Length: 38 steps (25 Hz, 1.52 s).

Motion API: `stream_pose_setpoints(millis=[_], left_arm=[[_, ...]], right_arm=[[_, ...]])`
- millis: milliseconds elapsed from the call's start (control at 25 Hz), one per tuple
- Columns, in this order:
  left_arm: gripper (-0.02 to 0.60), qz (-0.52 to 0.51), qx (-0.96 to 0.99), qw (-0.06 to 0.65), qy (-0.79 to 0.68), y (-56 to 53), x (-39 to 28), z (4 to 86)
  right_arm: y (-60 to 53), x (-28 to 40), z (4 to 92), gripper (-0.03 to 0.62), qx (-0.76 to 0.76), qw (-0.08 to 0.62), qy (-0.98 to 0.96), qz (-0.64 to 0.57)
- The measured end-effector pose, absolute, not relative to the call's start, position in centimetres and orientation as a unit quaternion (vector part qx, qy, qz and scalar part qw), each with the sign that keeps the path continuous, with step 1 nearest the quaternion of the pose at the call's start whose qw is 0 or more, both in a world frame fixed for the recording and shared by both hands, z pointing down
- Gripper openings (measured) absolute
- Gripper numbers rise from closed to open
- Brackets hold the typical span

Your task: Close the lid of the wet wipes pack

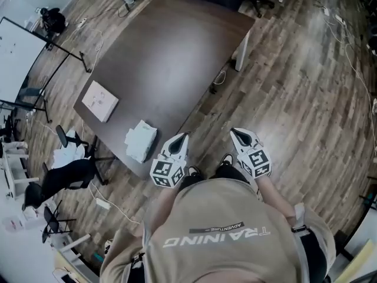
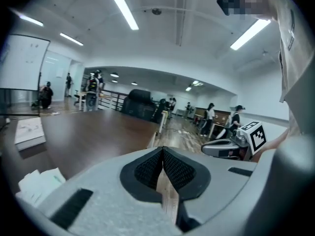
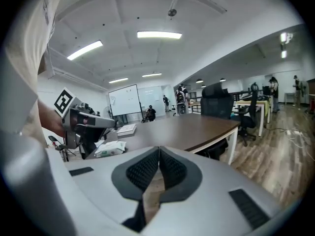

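Wood floor runs all round a big dark bench (image 1: 171, 63) in a wide office room, and I stand at its near corner. The wet wipes pack (image 1: 141, 141) lies on the bench close to that near edge, with a flat white box (image 1: 100, 101) farther along and apart from it. From up here the pack is too small for me to tell how its lid sits. My left gripper (image 1: 183, 137) hangs just beside the bench edge, near the pack but not touching it. Its jaws are pressed together and there is nothing between them. My right gripper (image 1: 234, 132) is out over the floor, well apart from the pack. Its jaws are pressed together too and hold nothing. I think the job has not really begun; this is the reaching step. Next I would need to bring the left gripper across and down over the pack and find the lid. Then I could push the flap flat with the closed tip, maybe steadying the pack with the right gripper so it does not slide.
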<state>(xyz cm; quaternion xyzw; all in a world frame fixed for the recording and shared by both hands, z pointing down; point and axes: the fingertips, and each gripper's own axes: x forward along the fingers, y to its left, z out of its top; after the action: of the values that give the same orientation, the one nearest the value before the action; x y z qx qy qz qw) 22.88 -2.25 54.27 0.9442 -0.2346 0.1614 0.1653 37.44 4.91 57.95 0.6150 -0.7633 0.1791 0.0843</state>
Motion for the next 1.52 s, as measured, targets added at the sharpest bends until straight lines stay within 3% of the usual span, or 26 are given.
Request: stream_pose_setpoints(millis=[240,600,1280,1520], left_arm=[[0.009,0.149,0.893,0.206,-0.371,-2.8,15.6,55.6],[0.009,0.097,0.852,0.213,-0.468,-3.2,7.7,55.0],[0.009,0.056,0.856,0.186,-0.479,-7.9,-3.9,54.7],[0.009,0.039,0.826,0.229,-0.514,-6.5,-7.4,57.5]], right_arm=[[-0.9,30.8,57.3,0.014,0.49,0.11,-0.852,0.145],[-4.2,20.5,56.1,0.014,0.377,0.126,-0.909,0.124],[-8.4,11.2,55.9,0.015,0.399,0.152,-0.895,0.132],[-9.1,7.9,54.9,0.015,0.369,0.162,-0.906,0.131]])
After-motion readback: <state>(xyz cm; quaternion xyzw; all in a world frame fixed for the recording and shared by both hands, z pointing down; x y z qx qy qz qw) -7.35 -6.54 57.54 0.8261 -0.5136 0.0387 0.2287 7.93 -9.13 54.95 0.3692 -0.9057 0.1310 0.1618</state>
